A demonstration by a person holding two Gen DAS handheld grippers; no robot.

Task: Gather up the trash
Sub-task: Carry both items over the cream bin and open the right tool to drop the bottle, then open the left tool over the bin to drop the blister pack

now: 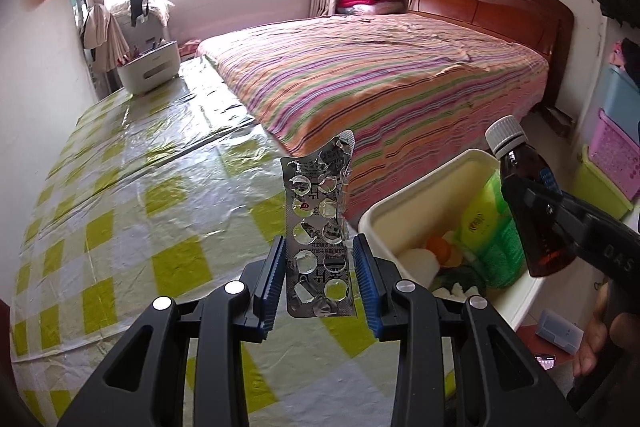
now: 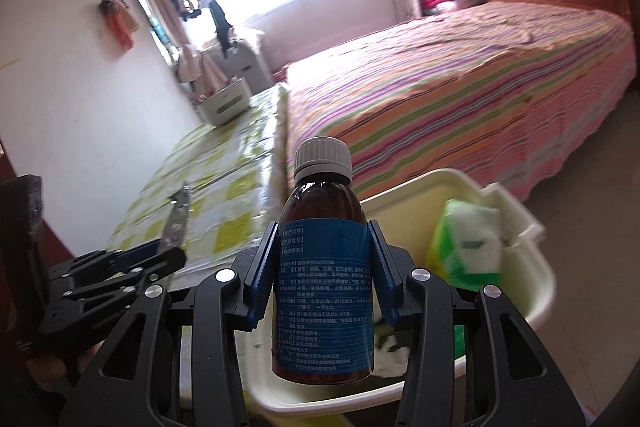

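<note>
trash sits in both tongs at once. the left gripper [image 1: 318, 281] has its blue pads closed on the two long edges of an empty pill blister pack [image 1: 320, 223], which stands upright out of the jaws with its foil torn and its pockets burst. the right gripper [image 2: 324, 275] is clamped on a brown medicine bottle [image 2: 324, 283] with a blue label and a grey-white cap, held upright, pads pressing the label on either side.

just right of the left gripper, and directly below and ahead of the right one, is a cream plastic bin [image 1: 404, 209]. inside it lie a green tissue packet [image 1: 494, 227] leaning on the far wall, a piece of orange peel [image 1: 440, 247], and some white crumpled scraps at the bottom, too small to tell apart. from the right wrist view the bottle hangs over the bin's near rim [image 2: 532, 299], with the green packet to the right of the jaws.

ahead and left of both tongs stretches a table under a yellow-checked plastic cloth [image 1: 132, 187]; at its far end stands a white basket [image 1: 150, 71] with things in it too small to make out. beyond the bin runs a striped bed [image 1: 380, 75].
</note>
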